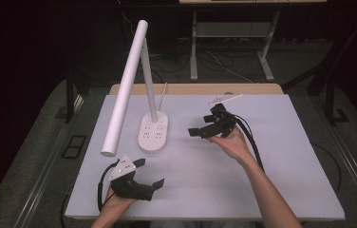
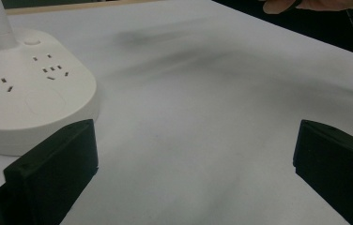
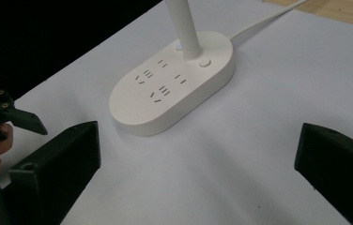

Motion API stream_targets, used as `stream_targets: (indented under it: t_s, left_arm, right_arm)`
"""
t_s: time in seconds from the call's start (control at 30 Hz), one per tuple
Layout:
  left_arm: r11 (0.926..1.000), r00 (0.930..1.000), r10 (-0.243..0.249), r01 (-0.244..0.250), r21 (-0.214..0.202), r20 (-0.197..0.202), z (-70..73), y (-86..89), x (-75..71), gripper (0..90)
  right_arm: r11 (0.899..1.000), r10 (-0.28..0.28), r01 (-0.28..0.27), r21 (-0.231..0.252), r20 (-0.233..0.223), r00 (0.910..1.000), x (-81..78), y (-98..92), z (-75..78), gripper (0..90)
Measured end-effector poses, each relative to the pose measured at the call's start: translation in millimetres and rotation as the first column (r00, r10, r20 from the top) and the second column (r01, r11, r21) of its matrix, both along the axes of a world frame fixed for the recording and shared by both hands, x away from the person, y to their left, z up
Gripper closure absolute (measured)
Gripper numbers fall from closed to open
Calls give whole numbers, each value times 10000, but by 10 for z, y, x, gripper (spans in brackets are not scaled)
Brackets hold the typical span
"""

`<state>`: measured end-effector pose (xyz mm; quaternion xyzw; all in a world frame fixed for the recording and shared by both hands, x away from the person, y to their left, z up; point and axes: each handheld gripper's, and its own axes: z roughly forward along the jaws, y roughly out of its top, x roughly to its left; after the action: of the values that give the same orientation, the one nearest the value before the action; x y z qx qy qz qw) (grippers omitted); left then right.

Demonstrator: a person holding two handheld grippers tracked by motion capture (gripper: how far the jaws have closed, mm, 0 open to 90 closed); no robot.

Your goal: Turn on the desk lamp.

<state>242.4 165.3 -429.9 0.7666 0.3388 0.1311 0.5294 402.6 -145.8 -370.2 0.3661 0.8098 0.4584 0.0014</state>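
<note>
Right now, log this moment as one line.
left gripper: open, empty, near lamp | right gripper: open, empty, aimed at lamp | table: lamp standing, untouched

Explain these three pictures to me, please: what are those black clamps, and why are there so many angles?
There is no robot here. A person holds a hand-held gripper in each hand: the left hand-held gripper and the right hand-held gripper. The wide picture comes from a camera fixed above the table. The other two come from small cameras riding on each gripper, looking along its two black jaws, which stand at the bottom corners. On the white table stands a white desk lamp whose base carries power sockets and a button; its cable runs off the far edge. Both grippers are open and hold nothing.
</note>
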Motion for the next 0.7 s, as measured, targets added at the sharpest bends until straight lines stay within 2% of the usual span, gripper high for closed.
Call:
stream_targets:
  t_s: [0.4,0.7]
  left_arm:
    - [10000,10000,-27,27,-2,-22,7,1,-10,0]
    - [10000,10000,7,-7,-73,-18,9,11,-9,0]
  right_arm:
    - [9999,113,-113,-104,8,9999,157,215,14,1]
    - [9995,243,-242,-215,48,9997,292,456,71,1]
